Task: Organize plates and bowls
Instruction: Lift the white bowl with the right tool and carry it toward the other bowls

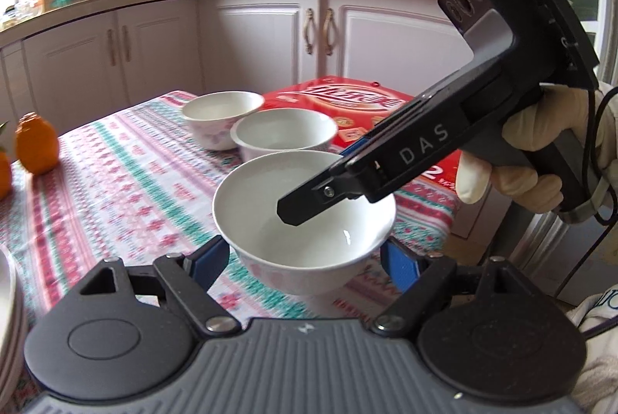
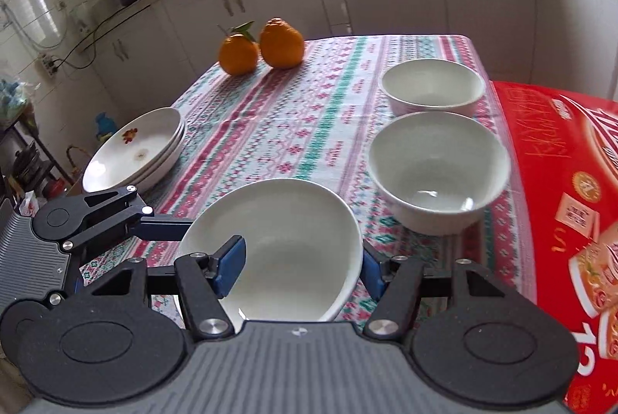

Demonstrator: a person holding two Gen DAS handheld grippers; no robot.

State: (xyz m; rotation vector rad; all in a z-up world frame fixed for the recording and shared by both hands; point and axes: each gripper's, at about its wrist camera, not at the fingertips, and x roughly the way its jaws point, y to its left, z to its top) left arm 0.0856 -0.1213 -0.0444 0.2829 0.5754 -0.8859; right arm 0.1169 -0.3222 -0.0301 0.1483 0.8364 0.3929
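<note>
White bowl (image 1: 305, 217) sits between the left gripper (image 1: 305, 259) pads, clamped across its body and raised above the striped tablecloth (image 1: 127, 182). Right gripper (image 2: 299, 269) is clenched on the same bowl's rim, one finger (image 2: 231, 265) inside. Two more bowls (image 2: 438, 166) (image 2: 432, 85) beside a red box (image 2: 571, 182); plate stack (image 2: 135, 151) far left.

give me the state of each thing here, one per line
near white ceramic bowl: upright, empty, gripped by both grippers
right gripper: shut on the bowl's rim, one finger inside
left gripper: shut on the bowl's sides
middle white bowl: upright, empty, on the tablecloth
far white bowl: upright, empty
stack of white plates: piled at the table edge
two oranges: side by side, whole
</note>
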